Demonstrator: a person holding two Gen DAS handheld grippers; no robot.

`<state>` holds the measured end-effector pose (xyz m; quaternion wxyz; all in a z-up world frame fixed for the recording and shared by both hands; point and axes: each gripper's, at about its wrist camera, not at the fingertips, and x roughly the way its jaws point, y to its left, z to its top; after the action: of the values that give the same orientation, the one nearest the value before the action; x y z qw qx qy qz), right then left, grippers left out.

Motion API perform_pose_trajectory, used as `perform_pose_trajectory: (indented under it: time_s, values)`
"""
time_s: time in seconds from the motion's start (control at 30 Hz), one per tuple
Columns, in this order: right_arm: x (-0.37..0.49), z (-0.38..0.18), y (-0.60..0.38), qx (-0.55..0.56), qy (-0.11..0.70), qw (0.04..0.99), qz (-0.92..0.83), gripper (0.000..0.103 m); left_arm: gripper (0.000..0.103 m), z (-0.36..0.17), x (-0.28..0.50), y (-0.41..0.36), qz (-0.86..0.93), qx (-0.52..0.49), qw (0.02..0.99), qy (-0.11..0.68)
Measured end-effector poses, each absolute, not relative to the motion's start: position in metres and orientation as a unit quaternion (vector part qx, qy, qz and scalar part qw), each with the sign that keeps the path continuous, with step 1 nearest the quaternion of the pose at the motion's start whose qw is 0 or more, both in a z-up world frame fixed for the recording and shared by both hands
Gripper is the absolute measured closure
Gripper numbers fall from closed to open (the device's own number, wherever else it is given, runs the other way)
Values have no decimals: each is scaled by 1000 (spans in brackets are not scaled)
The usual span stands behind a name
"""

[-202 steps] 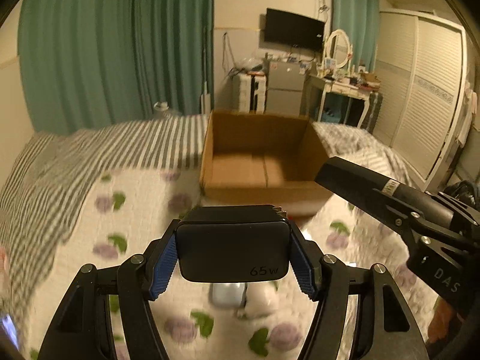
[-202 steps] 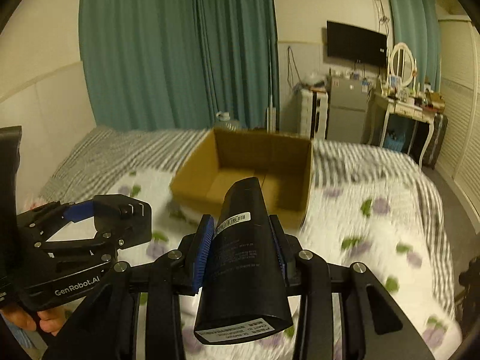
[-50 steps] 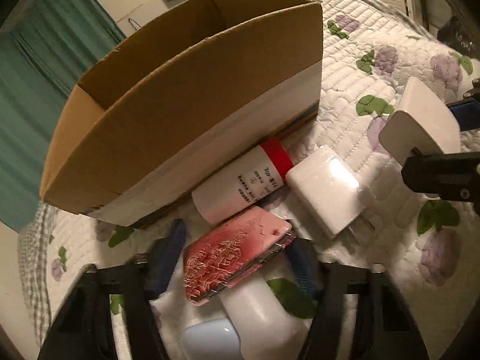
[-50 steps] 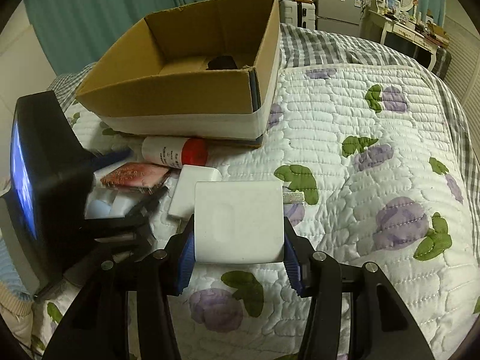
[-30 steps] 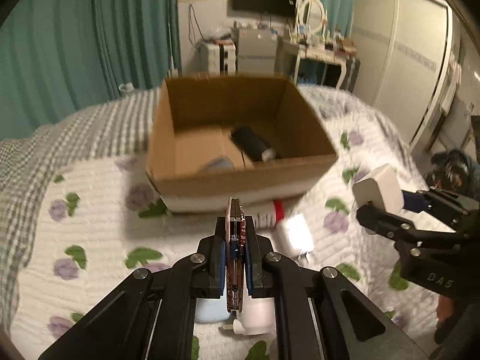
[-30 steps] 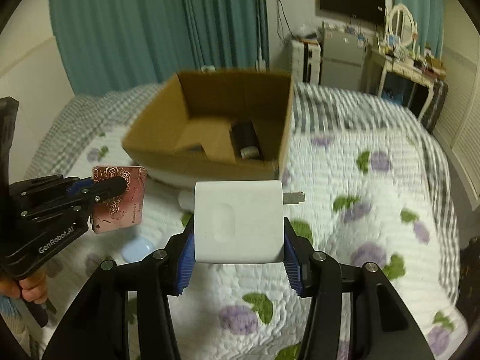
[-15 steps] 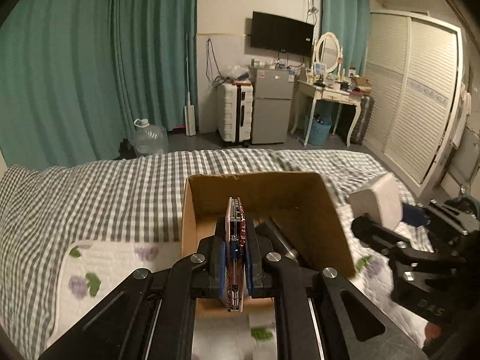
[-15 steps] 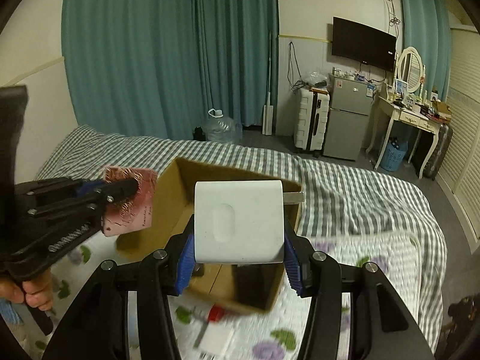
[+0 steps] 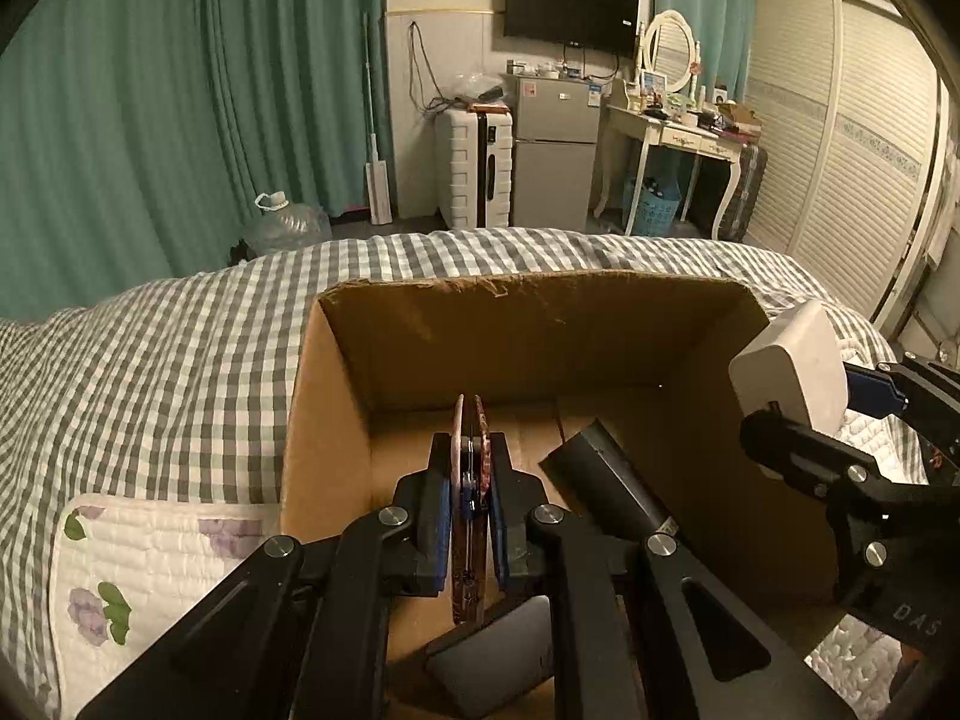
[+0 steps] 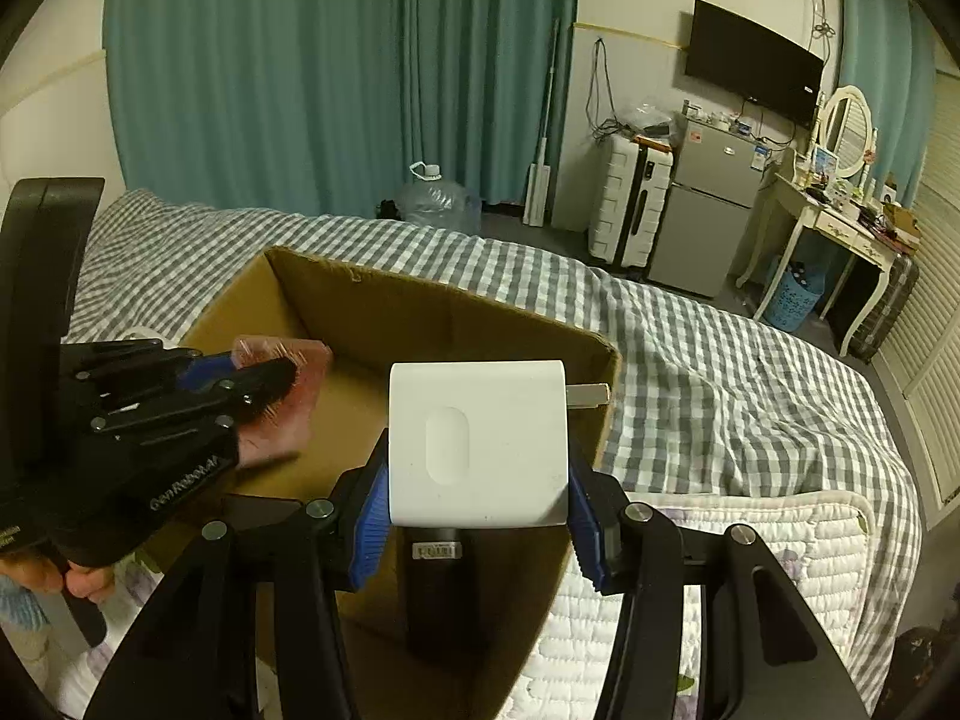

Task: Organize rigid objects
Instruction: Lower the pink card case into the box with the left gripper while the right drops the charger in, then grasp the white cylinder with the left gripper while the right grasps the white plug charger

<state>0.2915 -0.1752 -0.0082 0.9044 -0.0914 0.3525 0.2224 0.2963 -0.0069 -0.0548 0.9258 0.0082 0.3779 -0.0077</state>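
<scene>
An open cardboard box [image 9: 528,324] [image 10: 420,324] sits on the bed. My left gripper [image 9: 471,498] is shut on a thin pink patterned case [image 9: 469,516], held edge-on over the box; it also shows in the right wrist view [image 10: 282,402]. My right gripper [image 10: 477,516] is shut on a white plug adapter [image 10: 477,444], held over the box's right side; it also shows in the left wrist view [image 9: 792,366]. Inside the box lie a black tapered object [image 9: 606,480] [image 10: 435,594] and a dark flat charger [image 9: 492,660].
The bed has a grey checked cover [image 9: 180,348] and a white floral quilt [image 9: 138,564] [image 10: 720,540]. Beyond the bed stand teal curtains [image 9: 180,120], a water jug [image 9: 288,228], a white suitcase, a small fridge [image 9: 552,144] and a dressing table.
Both grippers have moved forward and lower over the box with their objects still held. The box interior now fills more of both views.
</scene>
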Motion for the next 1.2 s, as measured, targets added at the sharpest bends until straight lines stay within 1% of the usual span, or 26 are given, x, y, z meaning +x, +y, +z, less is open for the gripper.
perform_pose_trajectory:
  time_s: [0.07,0.13,0.2,0.27,0.37,0.6,0.63,0.67,0.73,0.83,0.9,0.93,1.0,1.07,1.2]
  values:
    - [291,-8,-176,-89,350,905,224,53,85,-51,294,-7,-9,10,927,375]
    - [288,-7,-179,-82,348,907,225,53,66,-44,289,-5,-2,8,927,374]
    - [286,-6,-180,-74,349,907,225,53,56,-36,282,-1,6,6,930,367]
    - [285,-9,-178,-70,352,905,228,53,55,-28,266,3,6,2,934,358]
    - [284,-20,-166,-78,357,902,230,53,48,-21,248,11,11,-3,936,351]
    - [288,-47,-148,-86,385,891,227,53,45,-26,225,27,19,-12,939,343]
    - [287,-47,-148,-86,384,891,228,50,45,-30,225,27,20,-12,939,344]
    - [285,-44,-149,-87,374,895,226,39,45,-31,226,27,21,-9,938,346]
    - [278,-33,-152,-86,352,906,220,31,44,-34,225,23,24,0,937,348]
    - [262,-11,-162,-77,326,917,218,31,40,-34,218,19,31,7,939,343]
    - [249,2,-170,-65,312,924,214,27,39,-32,209,18,34,2,940,340]
    - [238,7,-176,-59,302,927,212,23,39,-30,204,17,32,-2,940,339]
    - [215,14,-187,-47,285,933,214,21,38,-29,192,16,34,-4,941,337]
    - [198,15,-197,-36,283,934,214,20,38,-28,179,13,38,0,942,332]
    - [156,-5,-217,-14,300,931,205,20,37,-35,155,8,32,-7,942,335]
